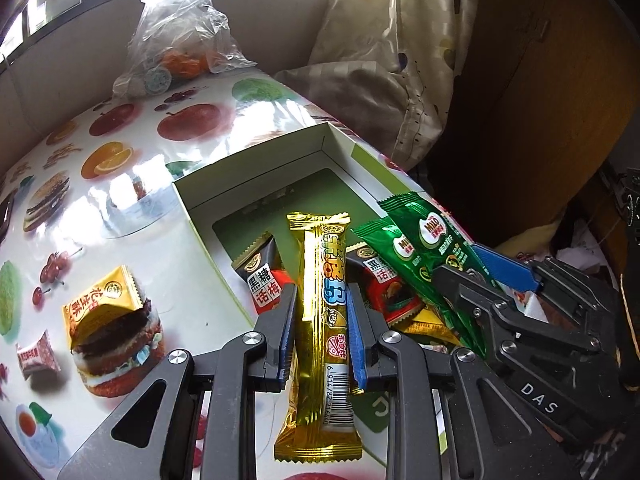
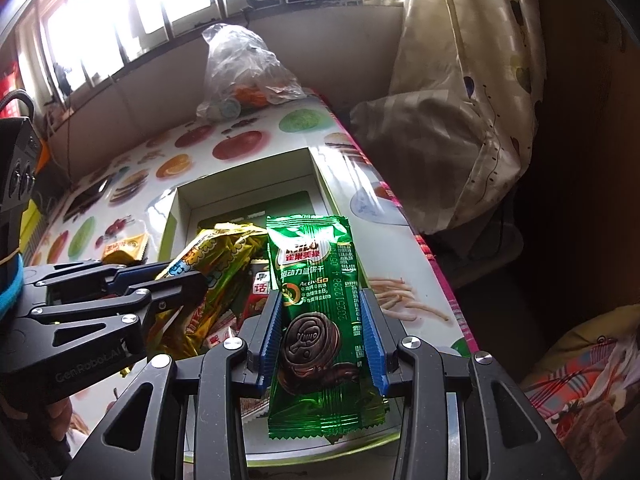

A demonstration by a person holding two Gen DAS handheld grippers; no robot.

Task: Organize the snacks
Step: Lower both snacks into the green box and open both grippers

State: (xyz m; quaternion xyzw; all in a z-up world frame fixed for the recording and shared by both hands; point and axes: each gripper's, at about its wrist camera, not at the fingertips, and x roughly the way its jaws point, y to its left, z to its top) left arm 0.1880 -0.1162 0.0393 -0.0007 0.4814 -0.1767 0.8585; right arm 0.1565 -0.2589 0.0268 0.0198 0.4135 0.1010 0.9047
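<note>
Left gripper (image 1: 320, 304) fingers grasp one gold bar (image 1: 320, 312); right gripper (image 2: 320, 320) fingers grasp two green biscuit packets (image 2: 316, 304); two wrapped snacks (image 1: 106, 306) lie on the surface (image 1: 160, 200) beside one open box (image 1: 264, 168)

The snack bar (image 1: 320, 320) is shiny gold with blue and green lettering and a white barcode patch. The biscuit packets (image 2: 316, 320) are glossy green, printed with a dark brown round biscuit and a red-and-white logo. The candy bags (image 1: 264, 280) are black and red. The tablecloth (image 1: 120, 184) is white, patterned with red apples, orange slices, cherries and burgers. The box (image 1: 256, 168) is white inside with a green panel. The gripper pads (image 2: 374, 344) are blue on black arms.
</note>
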